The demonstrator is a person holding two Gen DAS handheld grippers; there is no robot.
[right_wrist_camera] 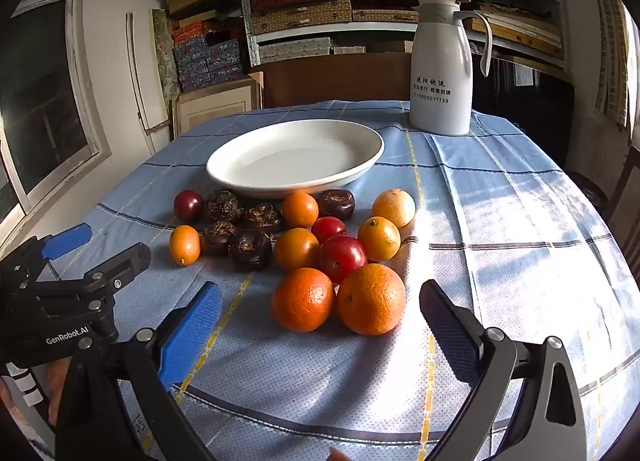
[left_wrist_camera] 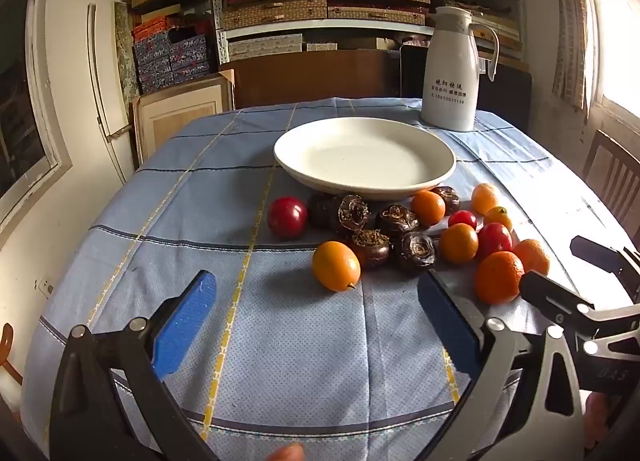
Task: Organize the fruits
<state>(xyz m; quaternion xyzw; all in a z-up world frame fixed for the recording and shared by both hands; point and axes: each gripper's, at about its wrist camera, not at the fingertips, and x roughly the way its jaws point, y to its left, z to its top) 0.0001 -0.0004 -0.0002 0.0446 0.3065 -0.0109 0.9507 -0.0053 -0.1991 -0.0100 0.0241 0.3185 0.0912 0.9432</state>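
Orange, red and dark brown fruit lies loose on the counter (right_wrist_camera: 500,189), all of it just in front of the empty white plate (right_wrist_camera: 360,165); none is on the plate yet.

Handling, as judged from appearance:
- The two large oranges (right_wrist_camera: 371,299), nearest in front of the plate and touching each other, look firm and fairly heavy. The peel is dimpled and should hold well. Grip across the widest part, from the free outer side, since the inner sides touch.
- The small oval orange fruit (left_wrist_camera: 336,265), in front of the plate toward its left, looks light and smooth. It will probably roll if nudged. Grip across its short axis.
- The red fruits (right_wrist_camera: 341,257) are glossy, probably slippery and easily bruised. Use light pressure.
- The dark brown fruits (right_wrist_camera: 250,249) have rough, ridged skin and look hard. They sit packed together directly in front of the plate, so entry between them is tight.

Pose:
- Left gripper (left_wrist_camera: 316,313): held low above the cloth, aimed toward the plate, with the small oval fruit just ahead. Fingers (left_wrist_camera: 188,321) are spread wide and hold nothing.
- Right gripper (right_wrist_camera: 320,321): held low, aimed at the two large oranges, which sit between the lines of its fingers (right_wrist_camera: 192,333). Fingers are spread wide and hold nothing.

A white jug (right_wrist_camera: 442,69) stands behind the plate, well apart from the fruit.
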